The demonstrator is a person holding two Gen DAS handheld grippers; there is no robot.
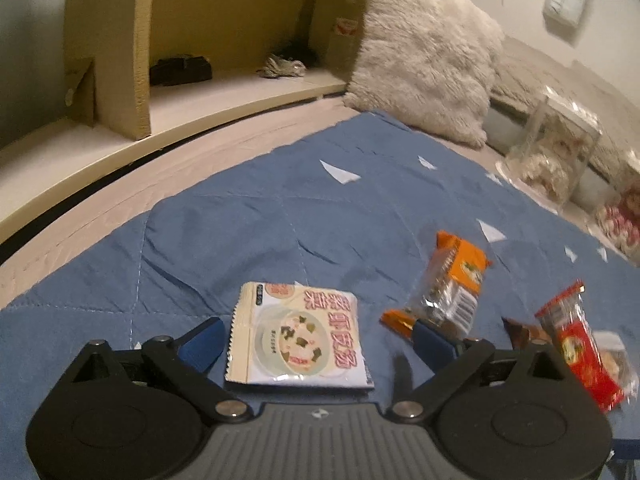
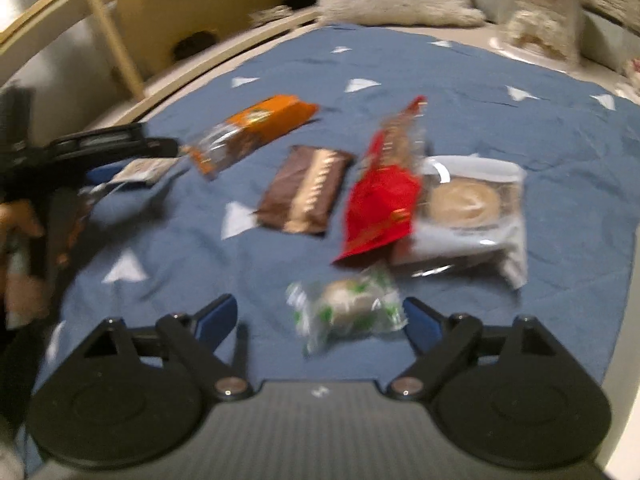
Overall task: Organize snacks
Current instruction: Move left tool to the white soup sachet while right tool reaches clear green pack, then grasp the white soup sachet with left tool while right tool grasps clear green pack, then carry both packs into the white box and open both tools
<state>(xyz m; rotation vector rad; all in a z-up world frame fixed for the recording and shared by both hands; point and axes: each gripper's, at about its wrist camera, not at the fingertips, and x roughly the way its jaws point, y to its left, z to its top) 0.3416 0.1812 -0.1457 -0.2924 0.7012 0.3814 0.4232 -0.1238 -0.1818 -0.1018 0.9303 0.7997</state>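
Snacks lie on a blue quilted mat [image 1: 248, 232]. My left gripper [image 1: 318, 338] is open, its fingers on either side of a flat cream soup packet [image 1: 298, 338]. An orange pack [image 1: 450, 284] and a red pack [image 1: 580, 344] lie to its right. My right gripper [image 2: 320, 318] is open around a small green-and-clear wrapped snack [image 2: 348, 306]. Beyond it lie a brown packet [image 2: 308, 190], the red pack [image 2: 382, 200], a clear-wrapped round cake [image 2: 464, 208] and the orange pack [image 2: 256, 130]. The left gripper [image 2: 120, 152] shows at the left edge.
A wooden shelf unit [image 1: 224, 40] stands behind the mat at the left. A fluffy white cushion [image 1: 424, 64] leans at the back. Clear containers [image 1: 556, 148] holding snacks stand at the back right. The right wrist view is motion-blurred.
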